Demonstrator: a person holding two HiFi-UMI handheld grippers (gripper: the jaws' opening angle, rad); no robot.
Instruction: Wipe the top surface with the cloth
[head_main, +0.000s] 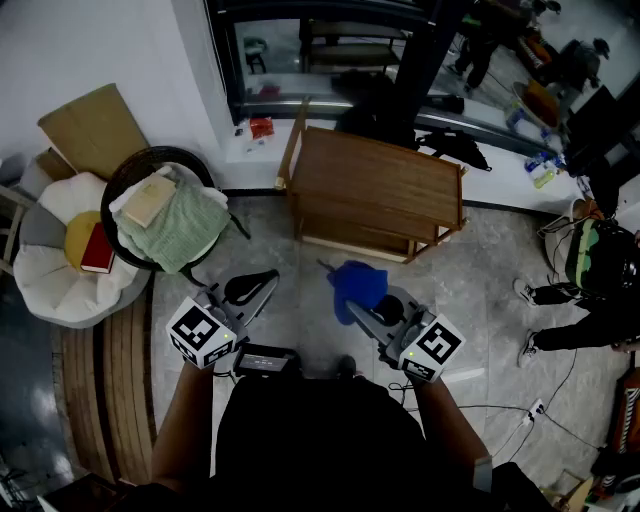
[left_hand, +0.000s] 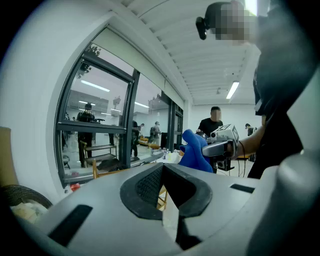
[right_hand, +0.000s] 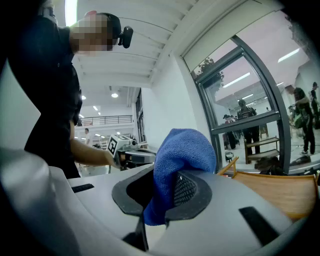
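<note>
A low wooden table (head_main: 380, 185) stands against the window ledge, its slatted top bare. My right gripper (head_main: 347, 300) is shut on a blue cloth (head_main: 358, 283), held above the floor just in front of the table's near edge. In the right gripper view the cloth (right_hand: 182, 150) bunches up between and over the pads, with the table top (right_hand: 275, 192) at the right. My left gripper (head_main: 262, 285) hangs to the left of the cloth, jaws together and holding nothing. The left gripper view shows its own pads (left_hand: 163, 172) and beyond them the blue cloth (left_hand: 194, 152).
A dark round basket (head_main: 130, 175) with a green towel (head_main: 180, 228) stands left of the table. Beside it is a white cushion (head_main: 55, 270) with a red book (head_main: 97, 250), and cardboard (head_main: 95, 125) behind. A person's shoes (head_main: 525, 292) and cables (head_main: 540, 405) are on the floor at right.
</note>
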